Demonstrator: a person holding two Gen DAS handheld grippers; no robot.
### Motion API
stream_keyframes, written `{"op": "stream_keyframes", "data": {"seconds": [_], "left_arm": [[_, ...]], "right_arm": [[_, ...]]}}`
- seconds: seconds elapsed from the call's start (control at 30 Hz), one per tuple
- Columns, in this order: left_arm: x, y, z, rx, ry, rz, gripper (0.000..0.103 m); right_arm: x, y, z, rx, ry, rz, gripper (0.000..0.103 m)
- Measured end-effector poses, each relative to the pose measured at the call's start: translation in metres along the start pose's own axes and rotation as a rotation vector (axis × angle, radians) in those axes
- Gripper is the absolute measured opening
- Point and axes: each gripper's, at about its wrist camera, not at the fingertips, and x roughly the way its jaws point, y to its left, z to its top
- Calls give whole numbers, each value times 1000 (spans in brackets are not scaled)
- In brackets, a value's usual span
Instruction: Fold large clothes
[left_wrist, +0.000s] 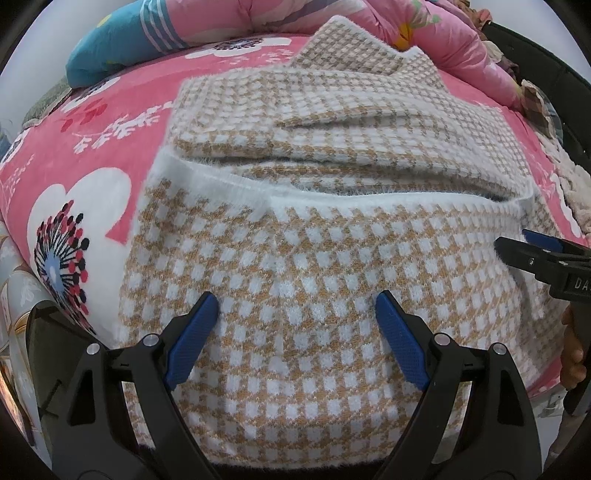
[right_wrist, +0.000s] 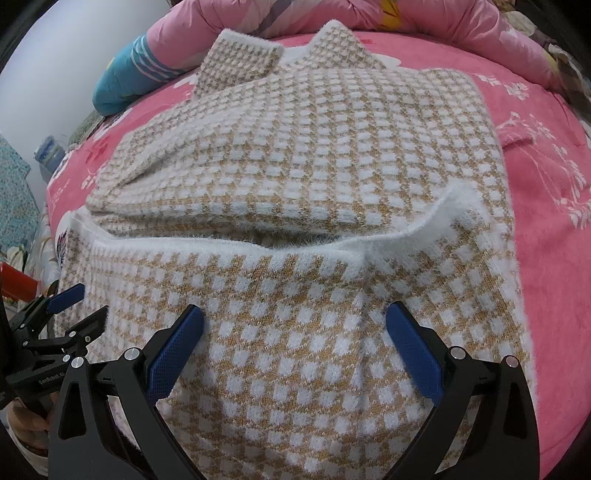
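Fingers of the left gripper (left_wrist: 297, 306) and right gripper (right_wrist: 295, 319) spread wide, empty, over the folded sweater (left_wrist: 314, 258) on the bed (left_wrist: 122, 96).

A bedroom in a home. The work surface is a bed (left_wrist: 147, 96) spread with a pink plush blanket (right_wrist: 546, 236) printed with large white flowers. At twelve o'clock lies a bunched pink floral quilt (right_wrist: 424, 22), with a blue striped pillow (left_wrist: 122, 48) at about eleven o'clock. A plain pale wall (right_wrist: 55, 74) stands behind.
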Motion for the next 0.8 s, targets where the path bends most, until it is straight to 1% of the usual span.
{"op": "stream_keyframes", "data": {"seconds": [0.8], "left_arm": [[1,2,1,-11,14,-13,84]], "right_arm": [[1,0,0,0,3,1,97]]}}
